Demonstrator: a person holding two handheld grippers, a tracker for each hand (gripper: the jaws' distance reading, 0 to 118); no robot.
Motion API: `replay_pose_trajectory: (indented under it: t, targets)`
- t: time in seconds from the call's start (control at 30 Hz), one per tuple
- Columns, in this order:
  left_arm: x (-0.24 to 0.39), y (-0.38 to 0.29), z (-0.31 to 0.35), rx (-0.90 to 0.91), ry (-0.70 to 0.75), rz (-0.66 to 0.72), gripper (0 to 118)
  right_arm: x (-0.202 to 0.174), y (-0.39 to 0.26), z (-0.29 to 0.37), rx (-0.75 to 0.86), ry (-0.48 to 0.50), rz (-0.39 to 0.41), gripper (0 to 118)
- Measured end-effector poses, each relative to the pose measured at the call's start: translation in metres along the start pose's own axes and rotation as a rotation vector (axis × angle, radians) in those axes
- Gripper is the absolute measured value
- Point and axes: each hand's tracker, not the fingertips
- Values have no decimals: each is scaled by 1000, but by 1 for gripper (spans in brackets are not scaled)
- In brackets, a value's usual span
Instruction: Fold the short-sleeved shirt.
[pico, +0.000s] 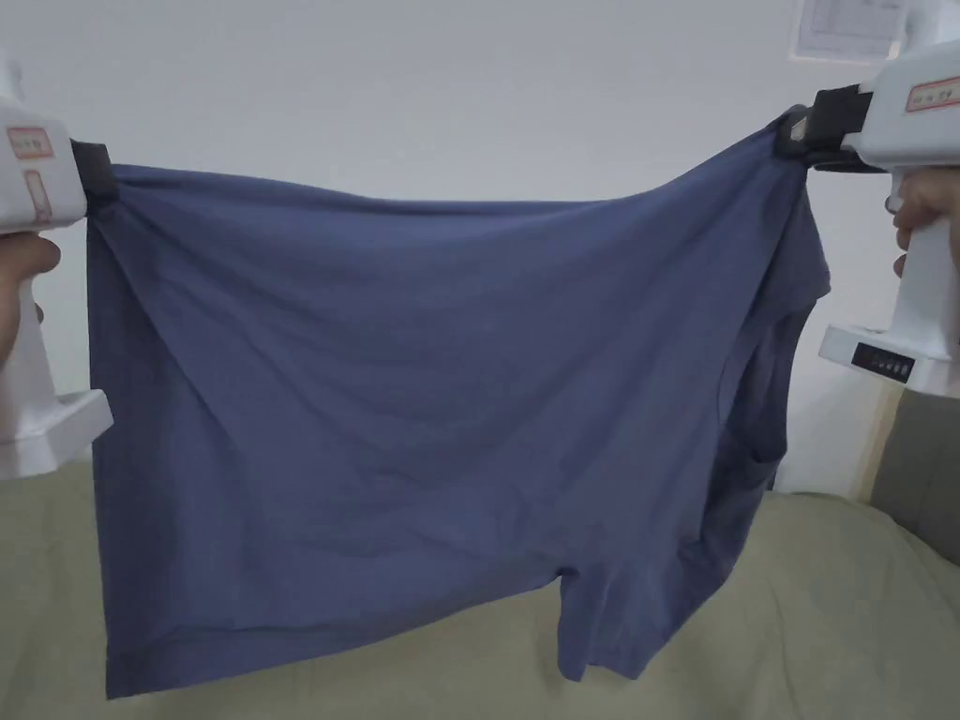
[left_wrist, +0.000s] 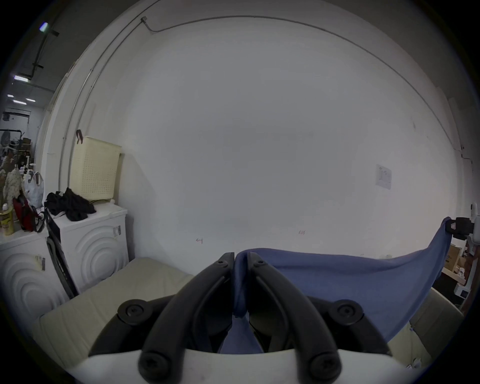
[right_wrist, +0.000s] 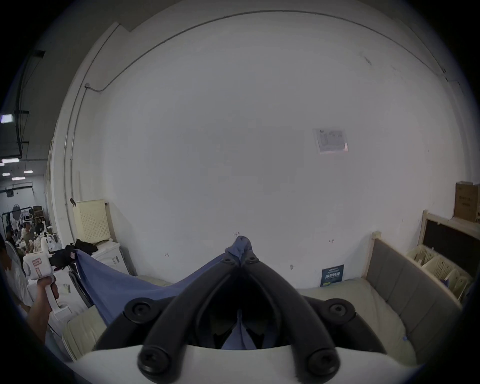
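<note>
Jaws of the left gripper (pico: 94, 173) are clamped on one upper corner of the blue shirt (pico: 422, 394); its own view shows the cloth pinched between both black tips (left_wrist: 240, 262). From there the top edge sags across to the right gripper (pico: 797, 131), whose jaws are likewise closed on the other upper corner, a small tuft of fabric poking out past the tips (right_wrist: 241, 250) in its view. Seen from the head, the shirt hangs spread in the air above the bed (pico: 844, 600), a sleeve drooping lowest at lower right, its right side doubled over. Off to the left, the left gripper view takes in white washing machines (left_wrist: 96, 241) with a dark garment (left_wrist: 70, 205) and a cream basket (left_wrist: 94, 169) on top. At far right, the right gripper view adds a grey headboard (right_wrist: 405, 278).
</note>
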Motion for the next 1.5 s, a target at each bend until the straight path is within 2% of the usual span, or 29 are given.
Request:
replay_pose_trajectory:
  t: [0.23, 0.3, 0.4, 0.53, 0.67, 0.73, 0.87, 0.9, 1.03, 1.1, 1.2, 1.23, 1.3, 1.33, 1.37, 1.4, 1.43, 1.47, 1.5]
  targets:
    - [-18, -119, -48, -158, 91, 45, 7, 13, -113, -51, -85, -11, -40, 0]
    - [-27, -157, -56, -155, 80, 71, 7, 17, -150, -56, -79, -25, -59, 0]
    - [-36, -203, -47, -130, 72, 118, 7, 21, -188, -51, -55, -25, -78, 1]
    - [-41, -218, -22, -120, 46, 135, 7, 22, -203, -25, -37, -2, -84, 1]
    - [-40, -216, 23, -144, -2, 53, 7, 21, -202, 32, -22, 24, -109, 0]
    - [-43, -218, 55, -141, -12, 54, 7, 18, -205, 72, -24, 32, -106, 1]
    - [-62, -250, 135, -284, -91, 100, 7, 12, -242, 163, -80, 24, -105, 0]
    - [-67, -266, 158, -276, -74, 72, 7, 11, -259, 187, -116, 23, -97, 1]
    - [-91, -343, 226, -462, -85, 10, 7, 4, -356, 268, -272, -3, -60, 1]
    - [-101, -384, 252, -544, -53, 11, 7, 3, -413, 300, -350, -48, -50, 1]
    - [-116, -436, 274, -680, -32, 54, 7, 18, -493, 326, -498, -110, -162, 1]
    - [-119, -451, 276, -718, -55, 58, 7, 20, -514, 332, -534, -156, -164, 1]
    - [-117, -466, 283, -731, -78, 28, 12, 24, -540, 342, -541, -175, -145, 4]
    - [-115, -467, 287, -709, -74, -14, 27, 27, -546, 344, -523, -171, -143, 13]
    - [-115, -466, 288, -685, -63, -49, 80, 30, -545, 345, -515, -172, -141, 45]
    - [-115, -461, 290, -667, -74, -51, 116, 31, -539, 346, -514, -178, -144, 79]
    - [-114, -452, 294, -666, -91, -62, 116, 33, -531, 347, -520, -171, -168, 107]
    - [-109, -439, 304, -547, -139, -111, 115, 32, -522, 351, -518, -159, -183, 118]
    - [-107, -424, 317, -565, -128, -106, 118, 27, -508, 360, -472, -113, -197, 118]
